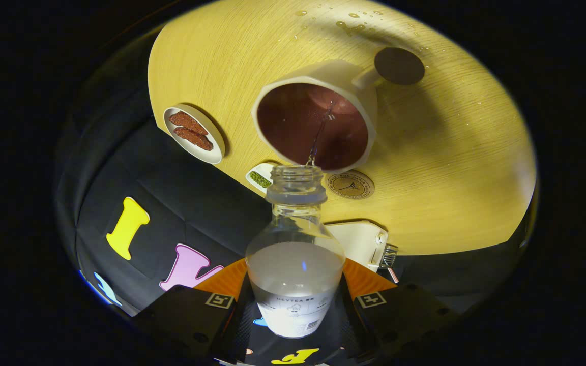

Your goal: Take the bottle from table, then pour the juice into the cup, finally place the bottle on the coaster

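Between fingers: one bottle (pixel 295 254), clear, uncapped, whitish juice pooled in body, tilted neck-first toward cup; gripper (pixel 295 310) clamped on its lower body, both fingers pressing sides. One cup (pixel 318 109) just beyond bottle mouth, dark inside, thin stream running into it. One round coaster (pixel 350 185) beside cup, near table edge. One dark disc (pixel 399 66) past cup handle. One plate (pixel 194 134) with two reddish pieces at table (pixel 450 152) rim. One small dish (pixel 261 177) of green bits at same rim. Droplets beyond cup. Bare wood open beyond coaster and disc.

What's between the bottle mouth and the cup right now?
In the gripper view, a thin stream of liquid runs from the bottle, held between the gripper fingers, into the cup.
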The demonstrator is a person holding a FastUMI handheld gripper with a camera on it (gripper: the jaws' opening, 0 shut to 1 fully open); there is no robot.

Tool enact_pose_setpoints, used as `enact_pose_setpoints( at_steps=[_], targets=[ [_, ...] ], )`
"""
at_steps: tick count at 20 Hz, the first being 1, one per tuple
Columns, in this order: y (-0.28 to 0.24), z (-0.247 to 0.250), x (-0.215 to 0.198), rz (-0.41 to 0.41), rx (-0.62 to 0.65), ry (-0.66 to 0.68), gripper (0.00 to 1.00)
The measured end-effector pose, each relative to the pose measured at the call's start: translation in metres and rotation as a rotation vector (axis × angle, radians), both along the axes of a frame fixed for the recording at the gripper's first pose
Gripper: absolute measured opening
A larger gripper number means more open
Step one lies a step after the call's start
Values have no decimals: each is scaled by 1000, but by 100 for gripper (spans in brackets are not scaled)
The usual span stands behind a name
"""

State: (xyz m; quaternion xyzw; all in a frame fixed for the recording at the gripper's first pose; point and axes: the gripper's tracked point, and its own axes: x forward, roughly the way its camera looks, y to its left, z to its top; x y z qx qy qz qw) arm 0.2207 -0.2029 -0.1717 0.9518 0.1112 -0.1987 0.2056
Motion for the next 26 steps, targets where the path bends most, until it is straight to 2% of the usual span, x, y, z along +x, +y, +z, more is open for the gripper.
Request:
enact_pose_setpoints(
  at_steps=[17, 22, 26],
  targets=[
    [-7, 14, -9, 0, 91, 17, 73],
    [-4, 14, -7, 8, 83, 21, 73],
    [-3, 11, -9, 13, 15, 23, 73]
  ],
)
